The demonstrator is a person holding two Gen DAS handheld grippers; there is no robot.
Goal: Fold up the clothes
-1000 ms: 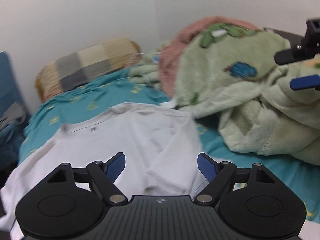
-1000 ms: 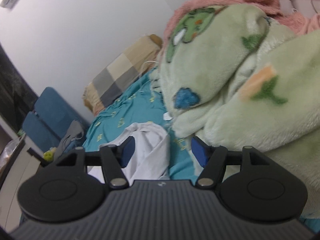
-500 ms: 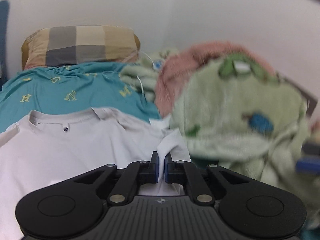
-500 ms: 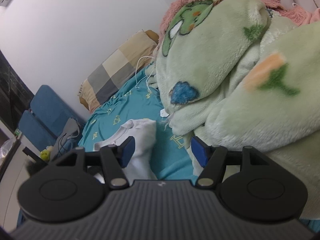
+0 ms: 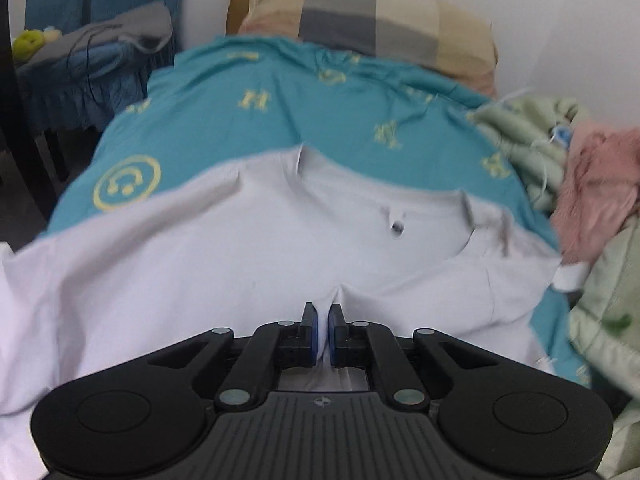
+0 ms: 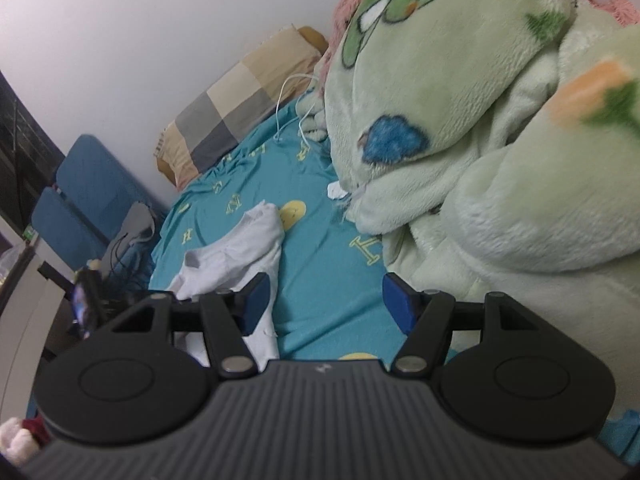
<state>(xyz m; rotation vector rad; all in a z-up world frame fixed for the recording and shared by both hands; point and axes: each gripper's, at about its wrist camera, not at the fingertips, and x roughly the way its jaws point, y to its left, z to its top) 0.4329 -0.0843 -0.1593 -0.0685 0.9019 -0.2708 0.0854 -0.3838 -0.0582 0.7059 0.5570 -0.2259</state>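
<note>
Left wrist: shirt (image 5: 248, 240) hem seemingly claw-hidden (image 5: 323, 324)

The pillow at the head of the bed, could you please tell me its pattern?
The pillow is checked in beige, tan and grey, clearest in the left wrist view.

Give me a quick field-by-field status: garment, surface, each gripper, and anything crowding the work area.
garment: white T-shirt, spread on the bed, collar facing the pillow
surface: teal bedsheet with yellow prints
left gripper: shut on a pinch of the T-shirt fabric
right gripper: open, holding nothing, above the sheet beside the shirt
crowding: green fleece blanket heaped along the shirt's right side
head of bed: checked pillow
</note>
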